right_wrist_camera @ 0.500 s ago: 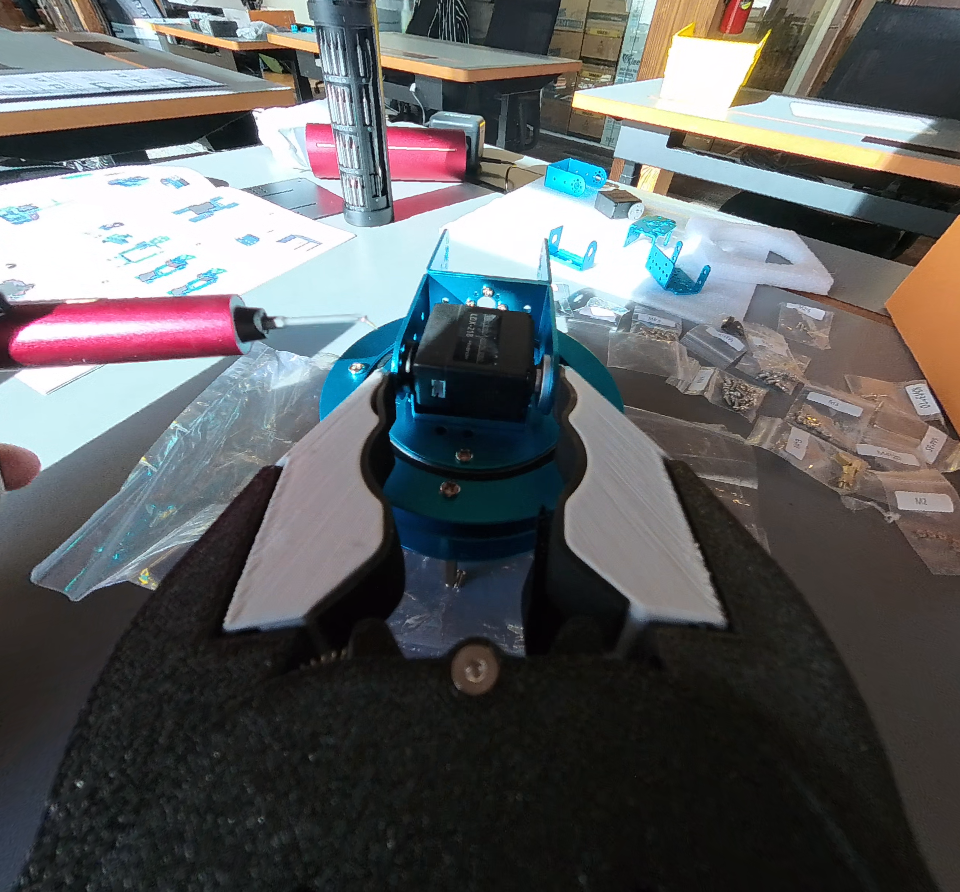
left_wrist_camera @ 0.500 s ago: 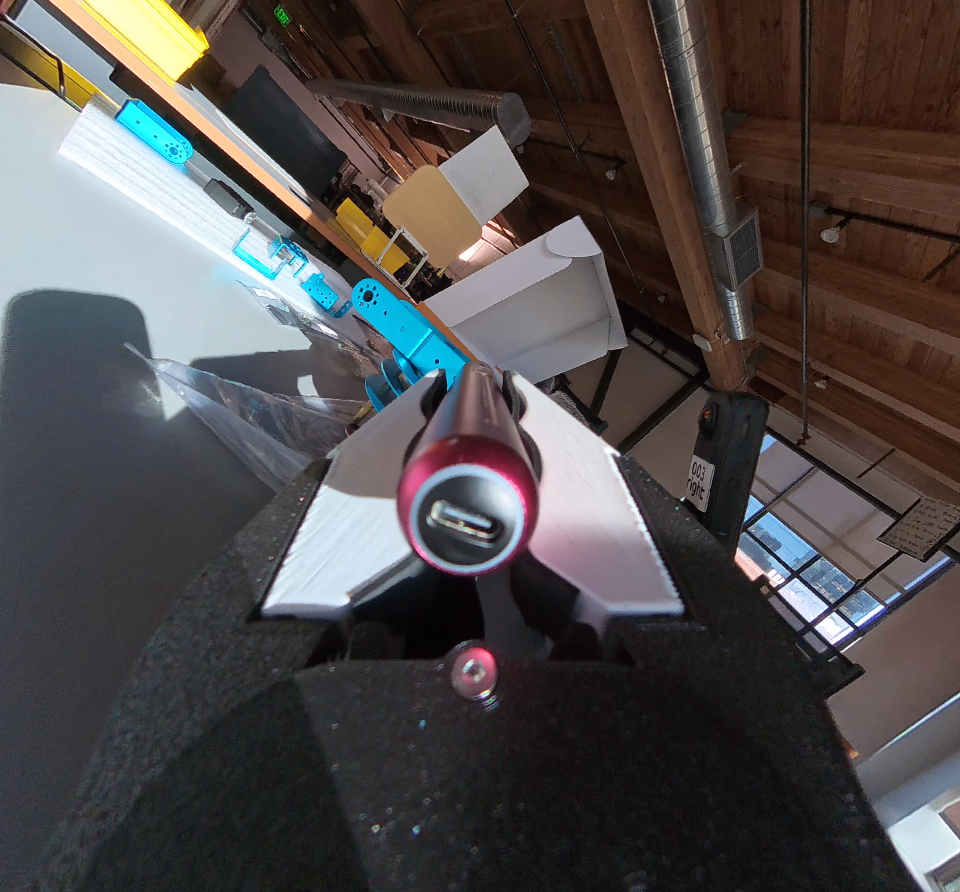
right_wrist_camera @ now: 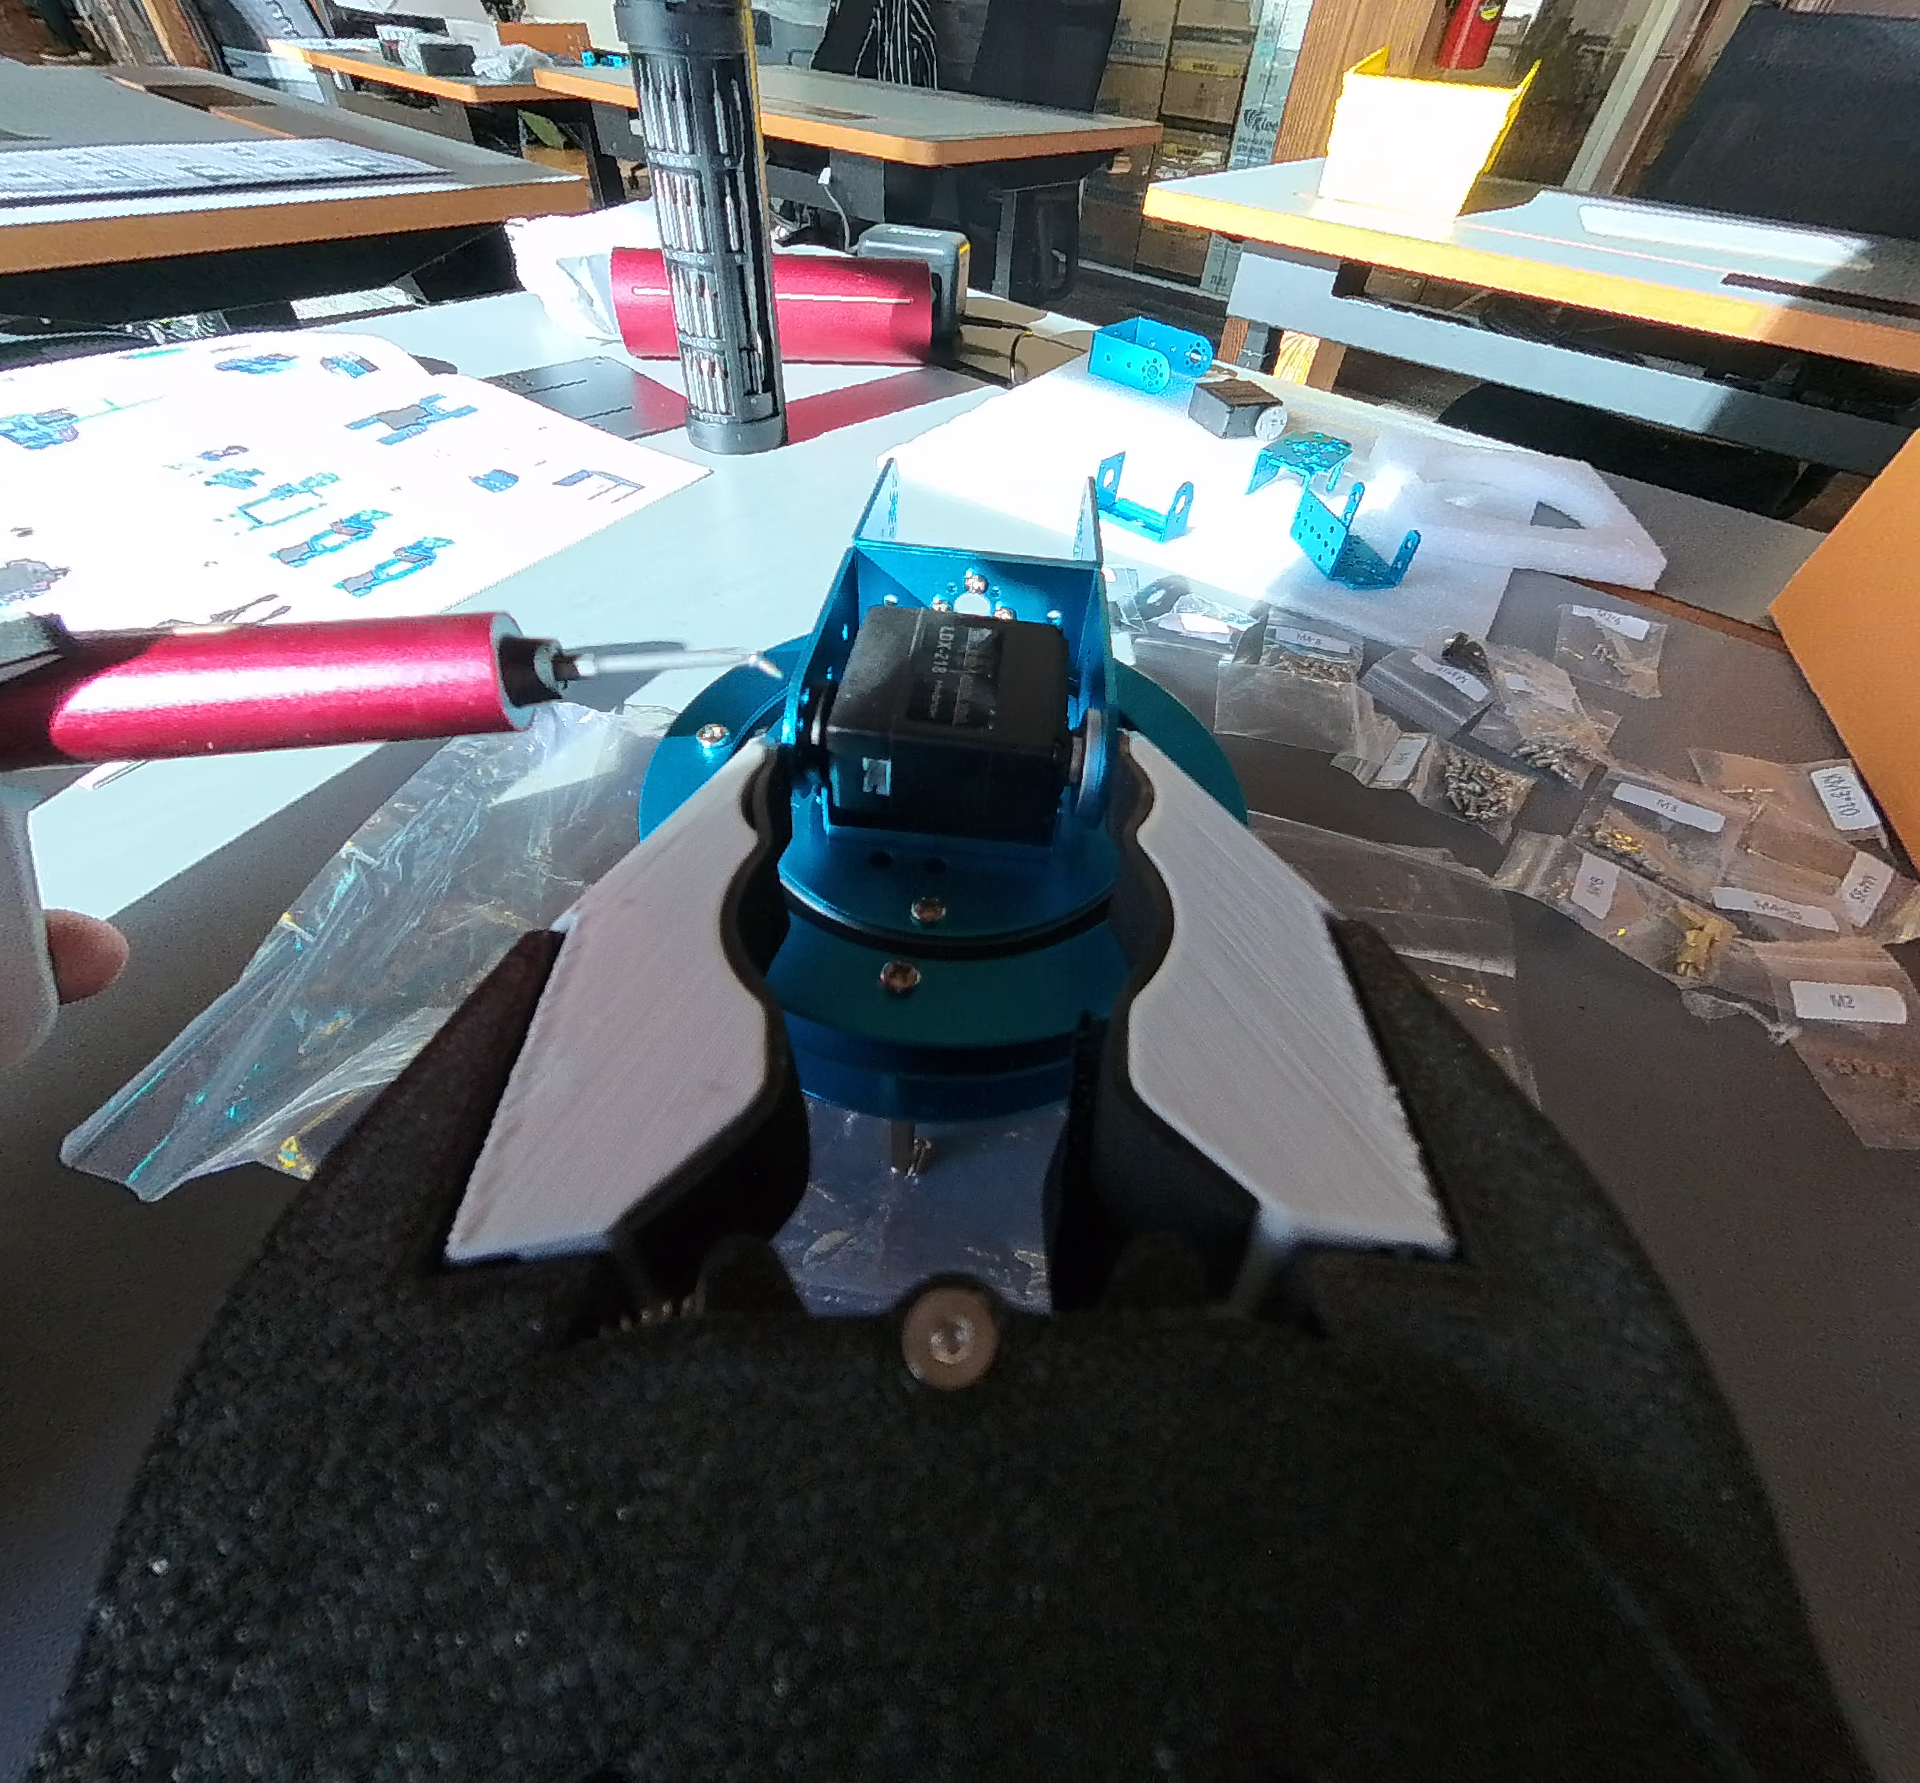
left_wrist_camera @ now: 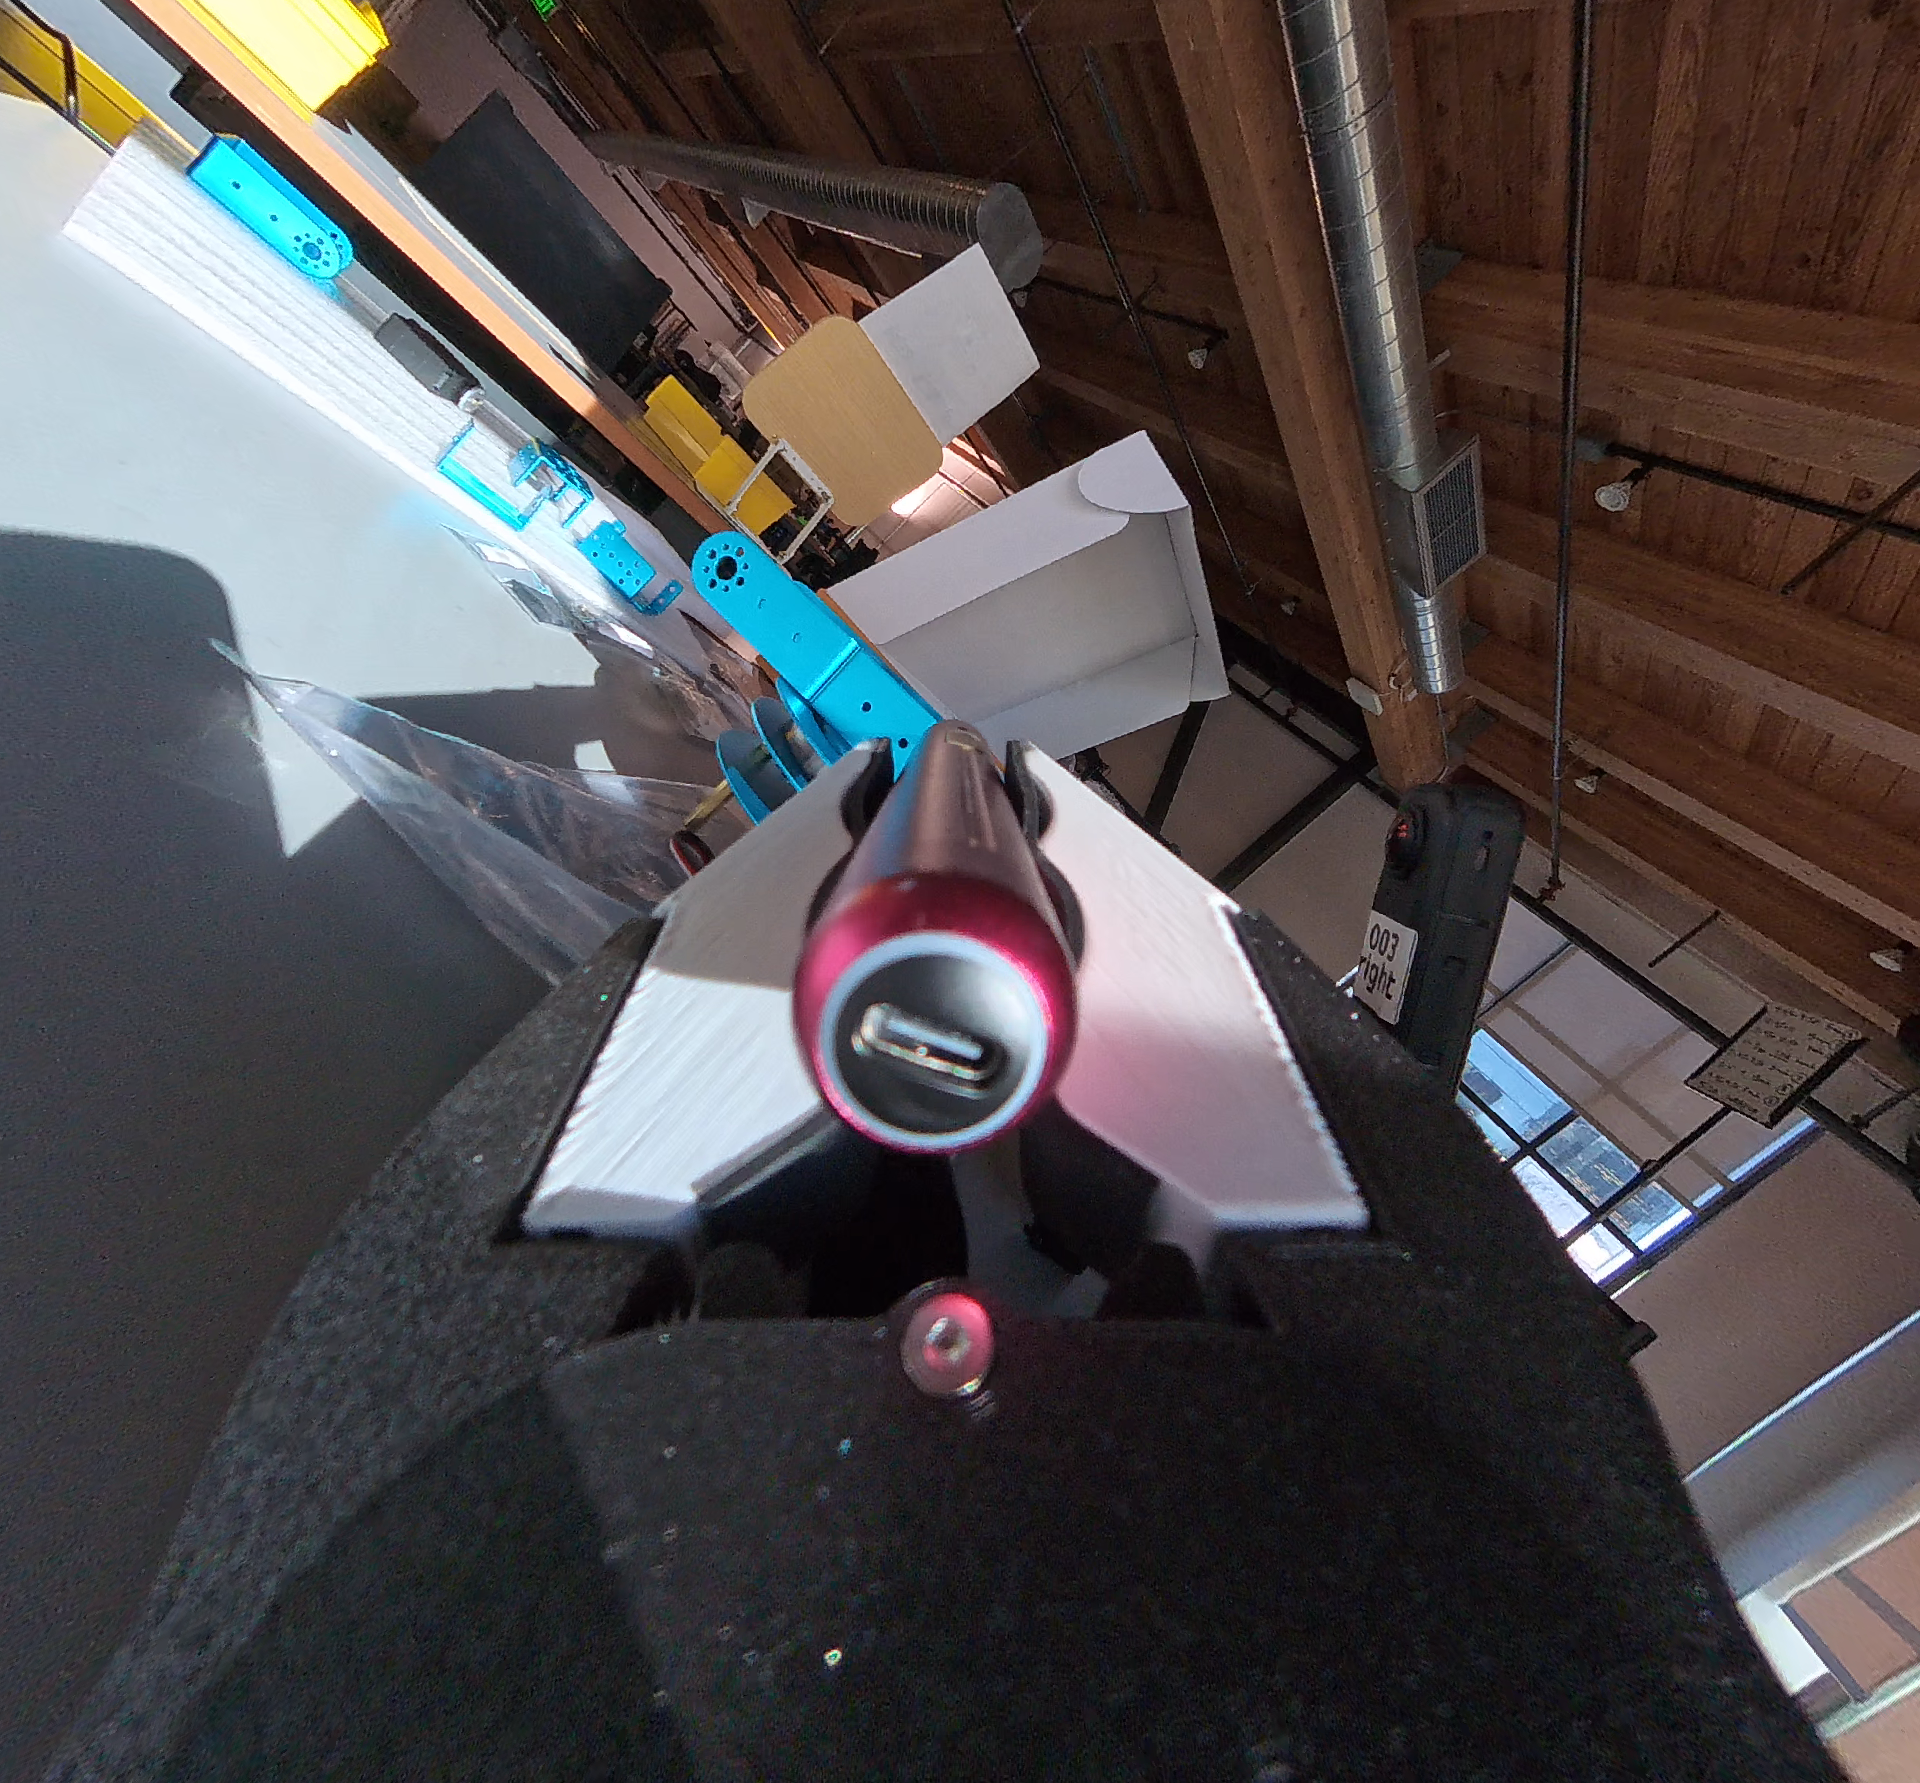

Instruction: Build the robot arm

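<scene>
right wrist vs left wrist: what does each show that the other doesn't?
Right wrist only: servo in the blue bracket assembly held by the right gripper, driver bit tip beside the bracket, bit holder, screw bags, instruction sheet.
Left wrist only: screwdriver's port end in the left gripper, ceiling ducts, white box.
Both: red screwdriver, the assembly, loose blue brackets, plastic bag.

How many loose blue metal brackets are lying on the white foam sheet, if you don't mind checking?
4: one at the far end, one U-shaped nearest the assembly, and two together at right. Others may be hidden.
</scene>
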{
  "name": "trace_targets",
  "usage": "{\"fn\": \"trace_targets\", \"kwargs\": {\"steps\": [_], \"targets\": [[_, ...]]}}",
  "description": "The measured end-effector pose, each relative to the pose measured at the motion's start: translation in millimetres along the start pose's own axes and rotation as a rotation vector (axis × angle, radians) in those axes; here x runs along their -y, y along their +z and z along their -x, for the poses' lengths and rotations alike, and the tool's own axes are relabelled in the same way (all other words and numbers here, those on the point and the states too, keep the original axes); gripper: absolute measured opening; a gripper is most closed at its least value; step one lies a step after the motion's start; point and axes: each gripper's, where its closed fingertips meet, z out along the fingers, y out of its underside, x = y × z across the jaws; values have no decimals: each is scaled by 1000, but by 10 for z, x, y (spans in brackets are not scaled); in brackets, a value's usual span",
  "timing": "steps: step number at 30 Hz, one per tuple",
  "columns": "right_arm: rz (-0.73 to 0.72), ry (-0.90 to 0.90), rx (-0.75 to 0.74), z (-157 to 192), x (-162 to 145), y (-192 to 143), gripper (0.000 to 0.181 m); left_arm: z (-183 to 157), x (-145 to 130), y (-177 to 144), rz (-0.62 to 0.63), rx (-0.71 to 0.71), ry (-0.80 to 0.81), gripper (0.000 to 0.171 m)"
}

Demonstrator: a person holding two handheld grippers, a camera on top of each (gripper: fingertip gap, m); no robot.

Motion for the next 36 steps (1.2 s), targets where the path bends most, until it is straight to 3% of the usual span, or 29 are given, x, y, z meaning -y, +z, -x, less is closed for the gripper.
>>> {"fn": "trace_targets", "kwargs": {"steps": [36], "targets": [[0, -3, 1, -2, -1, -3, 60, -70, -17, 64, 72, -8, 103, 20]]}}
